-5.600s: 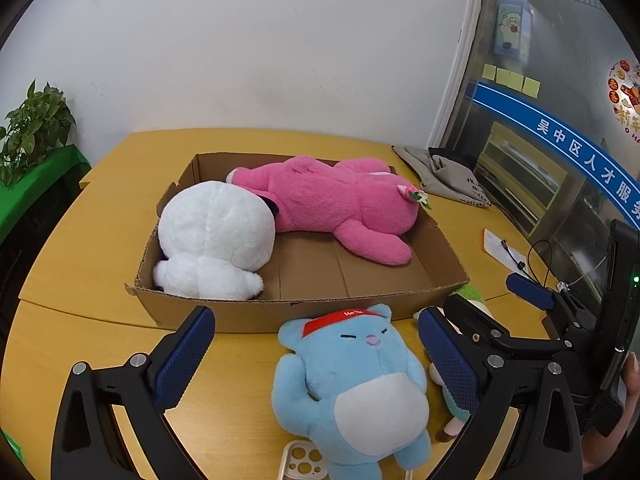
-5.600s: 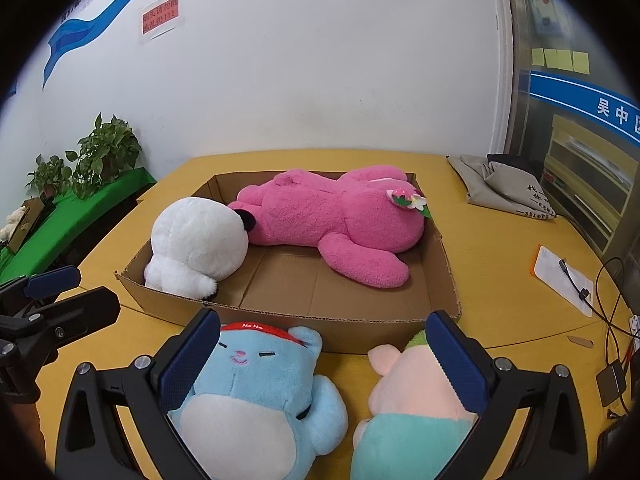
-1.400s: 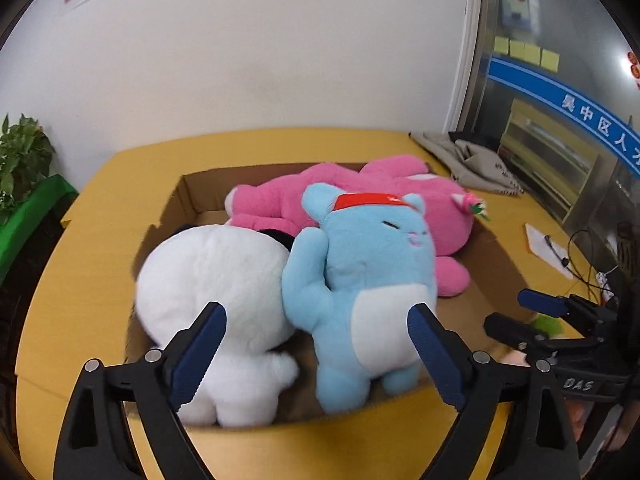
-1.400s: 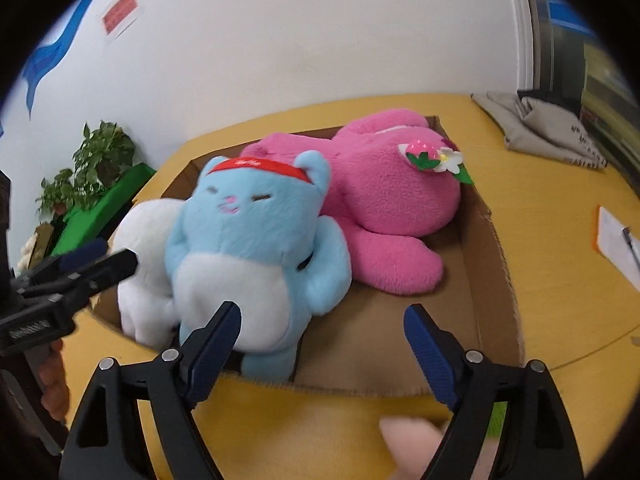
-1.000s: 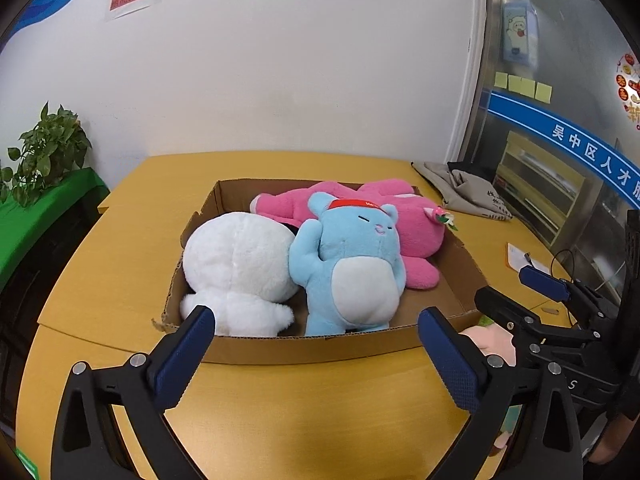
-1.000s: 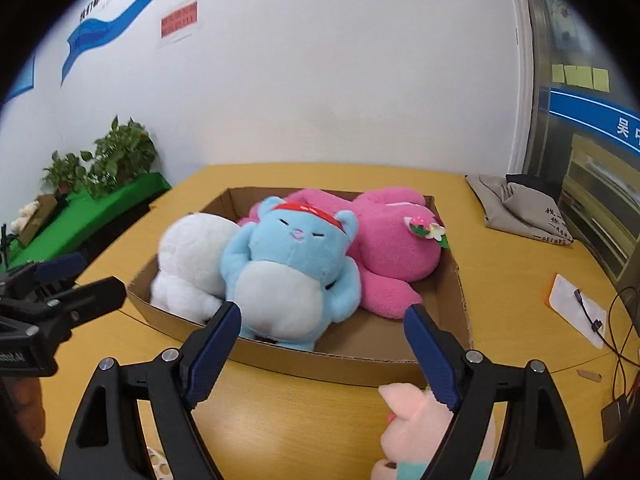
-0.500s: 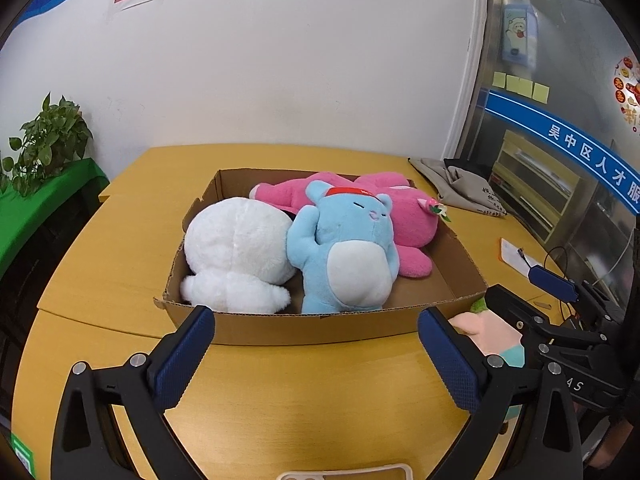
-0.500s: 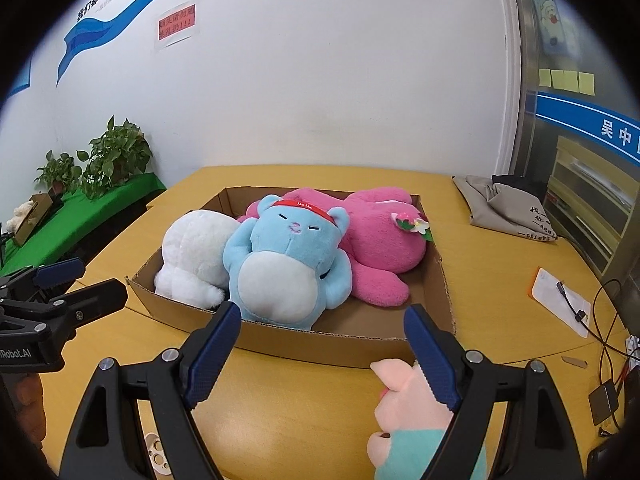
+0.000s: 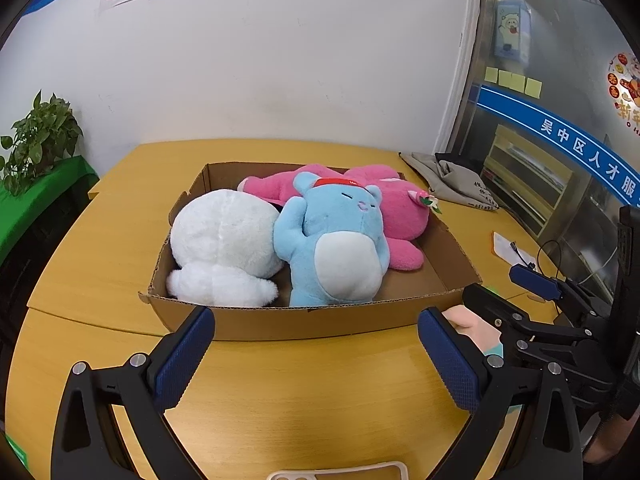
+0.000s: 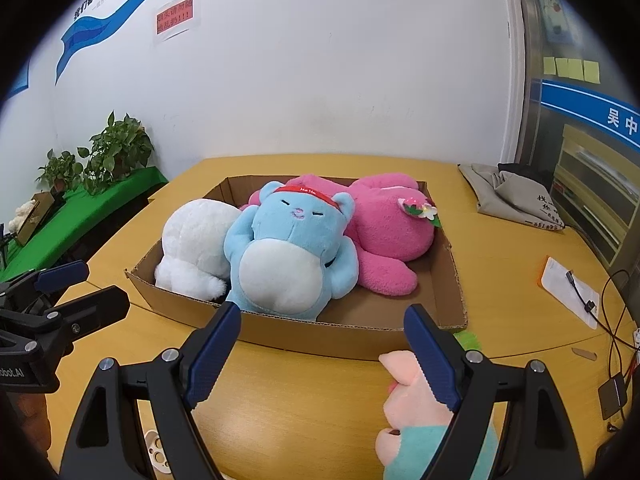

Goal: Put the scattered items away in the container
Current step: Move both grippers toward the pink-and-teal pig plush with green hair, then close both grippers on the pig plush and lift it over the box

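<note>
Left wrist view: cardboard box (image 9: 304, 322) sits at 12 o'clock on the bench (image 9: 300, 396), its near wall just past the left gripper (image 9: 316, 354).
Left fingers: spread wide apart, nothing between them, hovering over bare bench.
Box contents: white plush (image 9: 224, 248) at 11 o'clock, blue plush (image 9: 336, 248) in the middle, pink plush (image 9: 396, 212) behind at 1 o'clock.
Blue plush axis: long axis runs near to far, feet at the near wall, head with red band away, belly up; it leans on the pink plush, likely because the box floor is crowded.
Pink plush axis: lies across the box, roughly 9 to 3 o'clock.
Leftover toy: a peach-and-teal plush (image 9: 474, 326) shows at 3 o'clock, outside the box, mostly hidden by the right gripper (image 9: 500, 286).
Phone case: a pale edge (image 9: 340, 472) at 6 o'clock.

Right wrist view: right gripper (image 10: 322, 350) faces the box (image 10: 352, 332) at 12 o'clock.
Right fingers: held apart and empty; the right one overlaps the peach-and-teal plush (image 10: 404, 396) at 5 o'clock, contact unclear.
Peach-and-teal plush position: on the bench just outside the near right corner; its long axis seems to run toward the camera, head nearer the box.
Left gripper: seen at 9 o'clock (image 10: 74, 286).
Judgement: this plush is probably next; the free floor lies at the right front of the box.
</note>
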Motion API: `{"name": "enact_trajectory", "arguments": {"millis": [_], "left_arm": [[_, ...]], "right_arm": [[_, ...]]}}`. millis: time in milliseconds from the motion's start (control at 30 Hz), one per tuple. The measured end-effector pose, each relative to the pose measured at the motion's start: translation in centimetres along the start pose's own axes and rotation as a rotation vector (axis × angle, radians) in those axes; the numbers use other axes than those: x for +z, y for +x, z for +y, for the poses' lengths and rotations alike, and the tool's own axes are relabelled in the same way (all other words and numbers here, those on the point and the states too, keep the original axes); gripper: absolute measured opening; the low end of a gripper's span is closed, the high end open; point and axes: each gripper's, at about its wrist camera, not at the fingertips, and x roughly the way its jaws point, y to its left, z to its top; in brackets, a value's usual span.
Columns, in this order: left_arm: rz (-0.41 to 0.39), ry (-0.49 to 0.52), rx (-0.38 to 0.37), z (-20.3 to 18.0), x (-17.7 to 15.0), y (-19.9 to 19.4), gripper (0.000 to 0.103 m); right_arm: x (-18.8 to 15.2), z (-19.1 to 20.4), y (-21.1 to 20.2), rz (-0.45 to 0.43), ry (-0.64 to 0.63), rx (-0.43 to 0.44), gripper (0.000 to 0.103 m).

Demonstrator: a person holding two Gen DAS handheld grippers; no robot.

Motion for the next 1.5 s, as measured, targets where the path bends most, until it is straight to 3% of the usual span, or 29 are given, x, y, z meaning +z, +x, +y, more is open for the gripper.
{"name": "enact_trajectory", "arguments": {"millis": [633,900,1033,1167,1267,1333,1500], "left_arm": [[0.033,0.0,-0.03,-1.0,0.0,1.2,0.103],[0.083,-0.023,-0.088,-1.9,0.0,2.8,0.103],[0.114,-0.03,-0.128,-2.7,-0.1,4.1,0.103],[0.154,-0.021,-0.165,-4.0,-0.6,5.4,0.103],[0.176,-0.006,-0.183,-4.8,-0.8,6.2,0.103],[0.194,-0.003,-0.205,-5.4,-0.9,6.7,0.103],[0.248,0.017,-0.255,-7.0,-0.9,9.0,0.103]], "right_arm": [[-0.3,-1.6,0.1,-0.005,0.039,0.018,0.084],[-2.0,-6.9,-2.4,-0.043,0.104,-0.053,0.084],[-5.0,-11.1,-1.9,0.039,0.176,-0.101,0.084],[-9.3,-12.8,1.0,0.244,0.182,-0.113,0.086],[-10.7,-12.4,0.8,0.245,0.251,0.061,0.087],[-11.4,-10.7,1.4,0.275,0.198,0.117,0.087],[-12.6,-5.9,0.8,0.237,0.008,0.079,0.091]]}}
